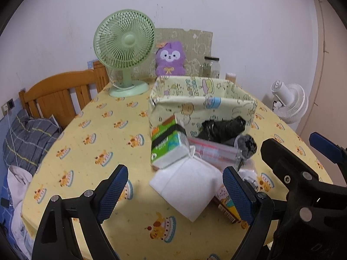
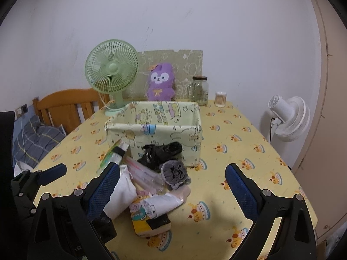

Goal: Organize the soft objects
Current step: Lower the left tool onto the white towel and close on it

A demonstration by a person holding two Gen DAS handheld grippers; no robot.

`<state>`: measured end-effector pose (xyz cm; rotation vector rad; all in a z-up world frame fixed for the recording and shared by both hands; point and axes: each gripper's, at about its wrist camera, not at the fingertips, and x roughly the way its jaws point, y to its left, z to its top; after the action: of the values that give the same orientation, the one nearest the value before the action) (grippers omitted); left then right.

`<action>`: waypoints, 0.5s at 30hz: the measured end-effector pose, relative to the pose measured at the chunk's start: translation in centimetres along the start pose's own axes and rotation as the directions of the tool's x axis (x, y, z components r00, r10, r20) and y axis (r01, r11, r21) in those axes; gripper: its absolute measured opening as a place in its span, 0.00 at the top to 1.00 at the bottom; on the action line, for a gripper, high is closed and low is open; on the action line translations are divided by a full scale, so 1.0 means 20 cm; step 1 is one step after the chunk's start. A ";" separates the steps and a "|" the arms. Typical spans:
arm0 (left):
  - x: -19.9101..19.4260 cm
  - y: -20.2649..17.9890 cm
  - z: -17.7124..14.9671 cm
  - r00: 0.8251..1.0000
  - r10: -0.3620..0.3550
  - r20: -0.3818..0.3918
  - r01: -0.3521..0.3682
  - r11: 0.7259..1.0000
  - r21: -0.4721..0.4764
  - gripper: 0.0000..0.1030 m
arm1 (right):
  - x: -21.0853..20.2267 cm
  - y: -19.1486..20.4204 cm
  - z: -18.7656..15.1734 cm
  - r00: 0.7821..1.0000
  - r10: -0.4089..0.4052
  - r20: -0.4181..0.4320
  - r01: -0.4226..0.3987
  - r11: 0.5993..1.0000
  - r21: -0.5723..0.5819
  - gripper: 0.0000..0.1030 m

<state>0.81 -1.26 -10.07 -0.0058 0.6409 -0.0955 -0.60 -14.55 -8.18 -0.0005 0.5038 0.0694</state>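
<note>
Directly ahead of the left gripper, whose fingers are gaping wide and holding nothing, a white pouch is lying lengthwise, nearer than the right gripper, likewise open and empty.

Fabric bin, soft pile in front — right gripper spread wide

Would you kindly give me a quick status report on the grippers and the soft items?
Left gripper open, empty; right gripper open, empty. Soft pile, white pouch nearest, in front of the fabric bin; none visible inside. Nothing blocking.
</note>
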 end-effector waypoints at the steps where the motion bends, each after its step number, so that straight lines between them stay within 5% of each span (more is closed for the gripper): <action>1: 0.01 0.00 -0.01 1.000 -0.001 -0.004 0.001 1.000 0.001 0.13 | 0.01 0.00 -0.01 1.000 0.002 -0.007 -0.002 1.000 0.003 0.04; 15: 0.13 -0.04 -0.08 0.998 -0.008 -0.061 0.010 1.000 0.026 0.13 | 0.18 0.00 -0.11 0.992 0.029 -0.125 -0.026 0.999 0.020 0.13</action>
<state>1.85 -2.31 -12.95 0.0199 0.7008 -0.1131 1.41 -14.31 -11.90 0.0198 0.6305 0.0924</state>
